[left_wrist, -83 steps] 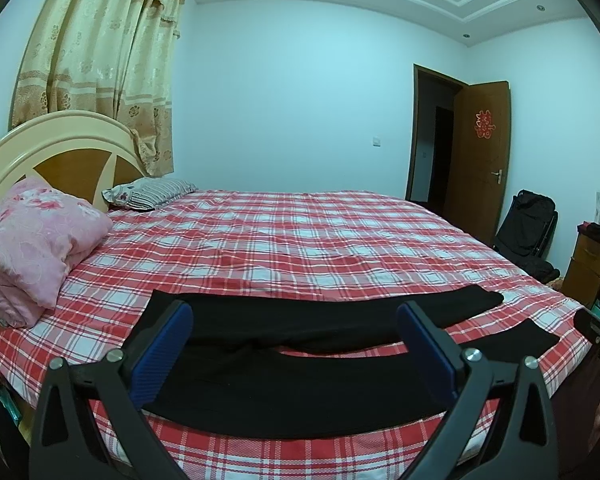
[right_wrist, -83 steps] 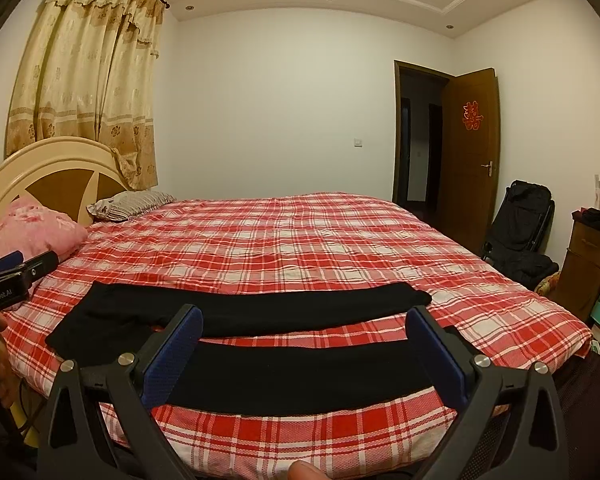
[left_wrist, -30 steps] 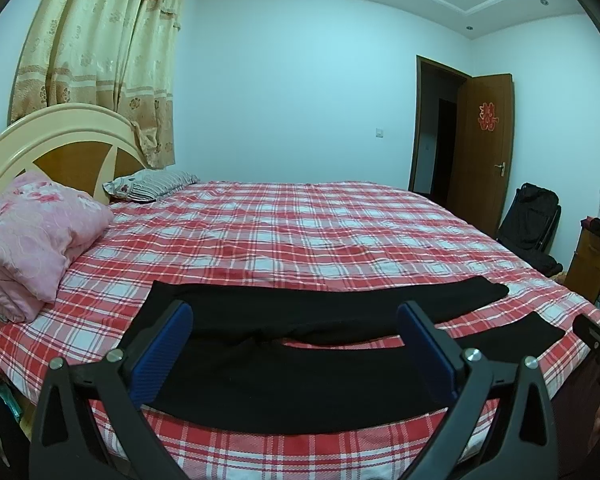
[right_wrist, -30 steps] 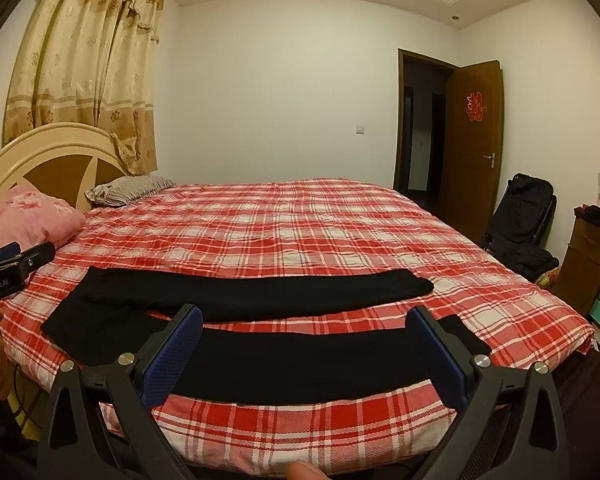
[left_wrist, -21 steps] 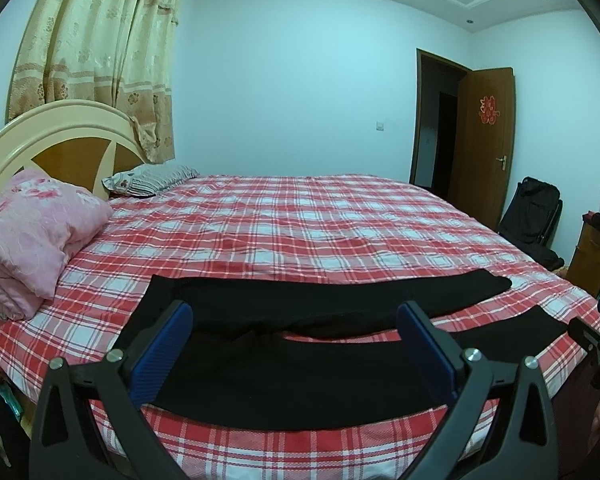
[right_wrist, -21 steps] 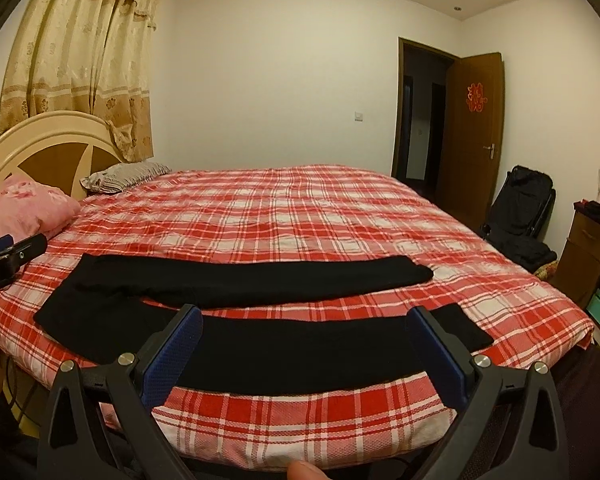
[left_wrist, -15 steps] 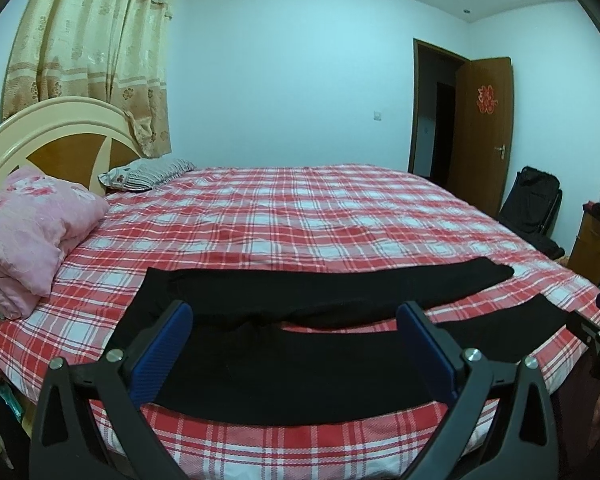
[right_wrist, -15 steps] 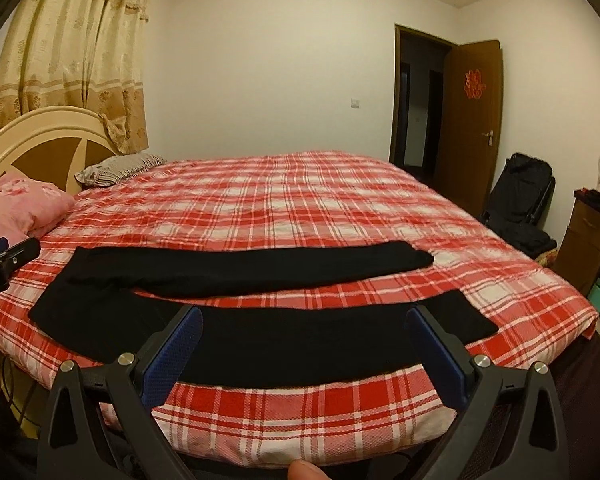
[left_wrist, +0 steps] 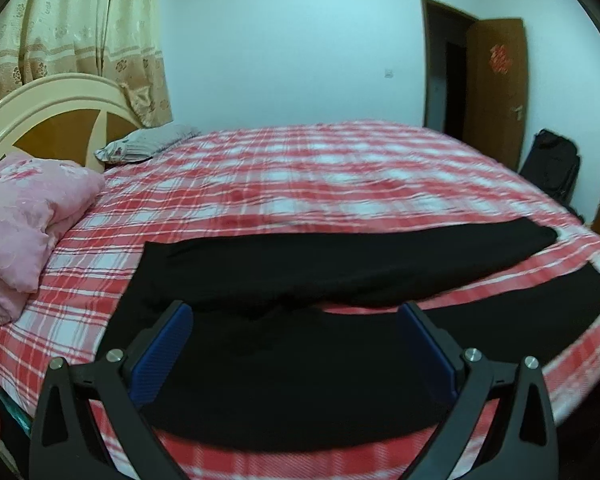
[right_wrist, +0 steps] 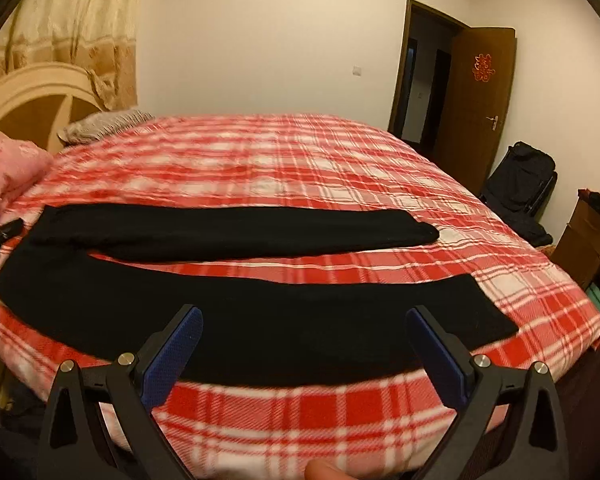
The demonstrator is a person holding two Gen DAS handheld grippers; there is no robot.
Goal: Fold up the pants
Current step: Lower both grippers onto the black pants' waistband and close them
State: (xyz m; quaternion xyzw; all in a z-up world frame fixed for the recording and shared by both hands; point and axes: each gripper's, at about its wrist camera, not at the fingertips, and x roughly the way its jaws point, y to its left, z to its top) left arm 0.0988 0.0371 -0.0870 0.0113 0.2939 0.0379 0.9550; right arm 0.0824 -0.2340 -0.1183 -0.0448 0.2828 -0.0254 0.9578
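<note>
Blurring bed plaid (left_wrist: 320, 184), black pants (right_wrist: 260, 320) waistband indistinct

The pants (right_wrist: 236, 312) are matt black cloth, soft-looking, lying on a woven red-and-white checked bedcover (right_wrist: 300, 160). The right gripper (right_wrist: 304, 316) has matt black plastic arms, textured blue pads (right_wrist: 172, 356) and shiny metal screws. The headboard (left_wrist: 60, 120) is glossy cream and brown wood; the quilt (left_wrist: 24, 208) is satiny pink

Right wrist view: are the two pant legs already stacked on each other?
No, the black pants lie spread on the plaid bed, red cover showing between the legs.
</note>
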